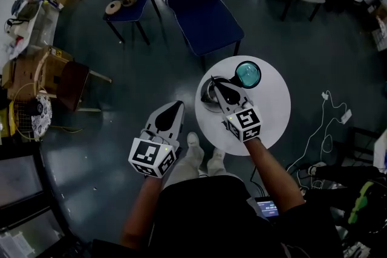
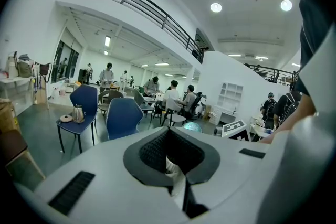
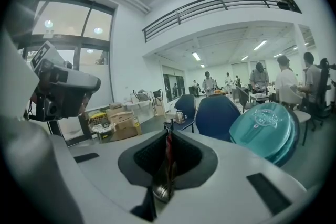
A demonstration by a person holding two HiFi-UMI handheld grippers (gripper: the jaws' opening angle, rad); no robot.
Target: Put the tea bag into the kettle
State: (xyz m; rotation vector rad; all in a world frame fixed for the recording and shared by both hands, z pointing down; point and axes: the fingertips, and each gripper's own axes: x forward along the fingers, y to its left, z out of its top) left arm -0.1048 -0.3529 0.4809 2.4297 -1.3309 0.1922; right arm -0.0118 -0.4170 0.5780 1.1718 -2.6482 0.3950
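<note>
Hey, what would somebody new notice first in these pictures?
The round white table stands out against the dark floor, with a teal round tin and a metal kettle on it. The right tongs reach over the kettle, shut on a red-and-metal piece; the left tongs hang off the table, pinching a white tea bag.

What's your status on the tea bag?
Left gripper shut on tea bag, off the table. Right gripper shut on kettle, metal part between jaws. Tin beside kettle, not blocking.
</note>
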